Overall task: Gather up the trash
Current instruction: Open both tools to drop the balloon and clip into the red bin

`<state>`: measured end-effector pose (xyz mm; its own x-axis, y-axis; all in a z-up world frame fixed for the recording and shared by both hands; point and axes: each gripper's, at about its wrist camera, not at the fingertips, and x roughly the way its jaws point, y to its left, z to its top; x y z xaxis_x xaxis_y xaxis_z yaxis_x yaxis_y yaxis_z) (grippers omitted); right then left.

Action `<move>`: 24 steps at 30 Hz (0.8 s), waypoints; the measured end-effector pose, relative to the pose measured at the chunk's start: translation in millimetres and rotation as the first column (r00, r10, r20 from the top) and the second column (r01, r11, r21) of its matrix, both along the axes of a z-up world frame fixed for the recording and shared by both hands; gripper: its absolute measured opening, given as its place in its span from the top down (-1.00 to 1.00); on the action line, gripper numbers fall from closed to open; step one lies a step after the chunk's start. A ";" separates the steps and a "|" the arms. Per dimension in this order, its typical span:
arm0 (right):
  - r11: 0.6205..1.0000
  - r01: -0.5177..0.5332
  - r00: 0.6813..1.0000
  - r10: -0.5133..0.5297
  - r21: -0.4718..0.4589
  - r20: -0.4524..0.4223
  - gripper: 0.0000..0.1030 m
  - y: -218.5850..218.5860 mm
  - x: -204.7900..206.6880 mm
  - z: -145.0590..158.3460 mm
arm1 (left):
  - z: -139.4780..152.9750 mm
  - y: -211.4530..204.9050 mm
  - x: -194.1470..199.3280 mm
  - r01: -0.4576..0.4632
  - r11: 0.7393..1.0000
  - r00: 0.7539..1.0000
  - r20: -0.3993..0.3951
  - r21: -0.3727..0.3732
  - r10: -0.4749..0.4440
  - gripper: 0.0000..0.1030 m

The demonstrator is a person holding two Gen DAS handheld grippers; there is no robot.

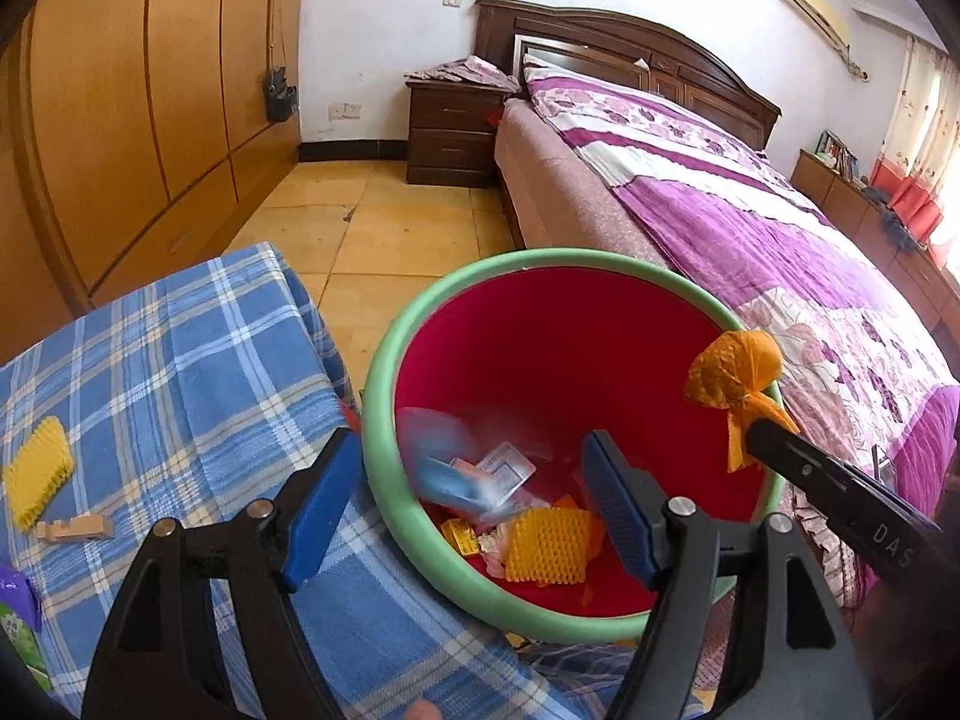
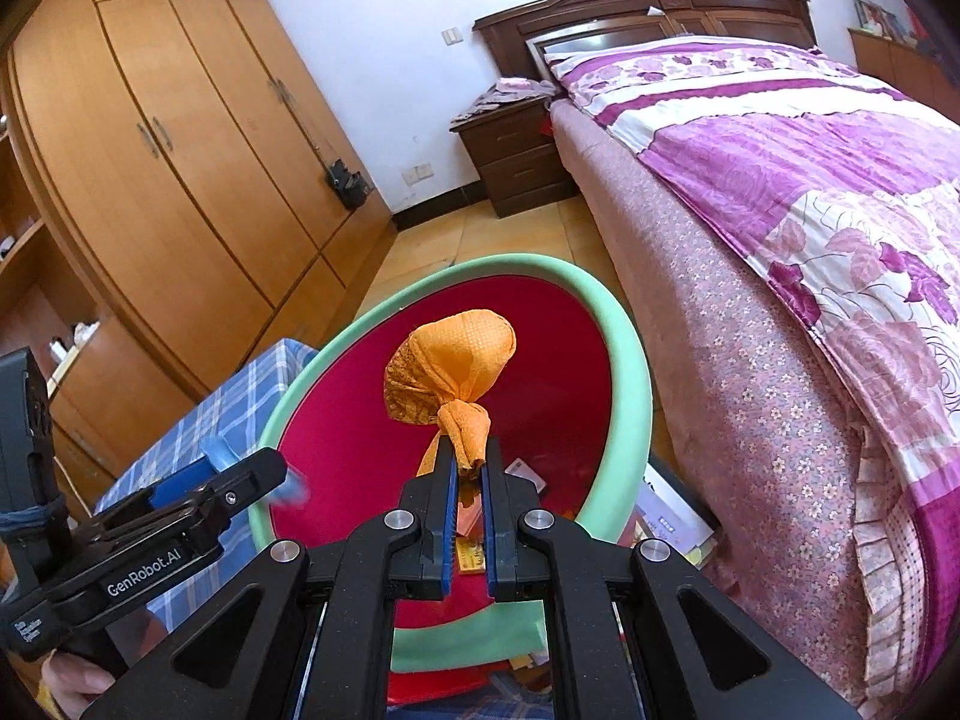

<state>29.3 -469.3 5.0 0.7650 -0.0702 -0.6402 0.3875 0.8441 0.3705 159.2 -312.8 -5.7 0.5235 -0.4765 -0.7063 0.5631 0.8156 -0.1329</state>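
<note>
Daylight fills the room, strongest at the curtained window (image 1: 924, 138) far right, where the cloth glares almost white, and the white wall (image 1: 384, 30) is evenly bright with only soft shadows under the grippers. Both views bend hard at the edges, bowing the wardrobe (image 2: 150, 138) and darkening the corners. Most things are sharp, but a blue wrapper (image 1: 438, 462) in the bin (image 1: 384, 360) is smeared with motion blur.

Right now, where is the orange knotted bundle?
The orange knotted bundle is pinched by its knot in the right gripper, hanging over the red bin with the green rim, beside the bed.
</note>
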 end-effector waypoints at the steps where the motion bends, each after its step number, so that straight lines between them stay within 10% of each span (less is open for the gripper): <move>1: 1.000 -0.001 1.000 0.001 0.001 0.001 0.84 0.0 0.1 -0.2 | 0.5 0.6 -0.1 0.000 1.000 1.000 0.004 -0.003 0.000 -0.49; 24: 0.999 -0.031 0.997 0.031 0.006 0.065 0.01 18.7 -11.3 19.8 | 28.1 34.3 -18.3 -0.022 0.999 1.000 0.012 -0.042 0.022 -0.50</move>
<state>17.9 -450.6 24.9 0.8066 -0.0416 -0.5896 0.3361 0.8528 0.3997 140.9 -278.5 22.4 0.5426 -0.4937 -0.6796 0.5469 0.8217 -0.1603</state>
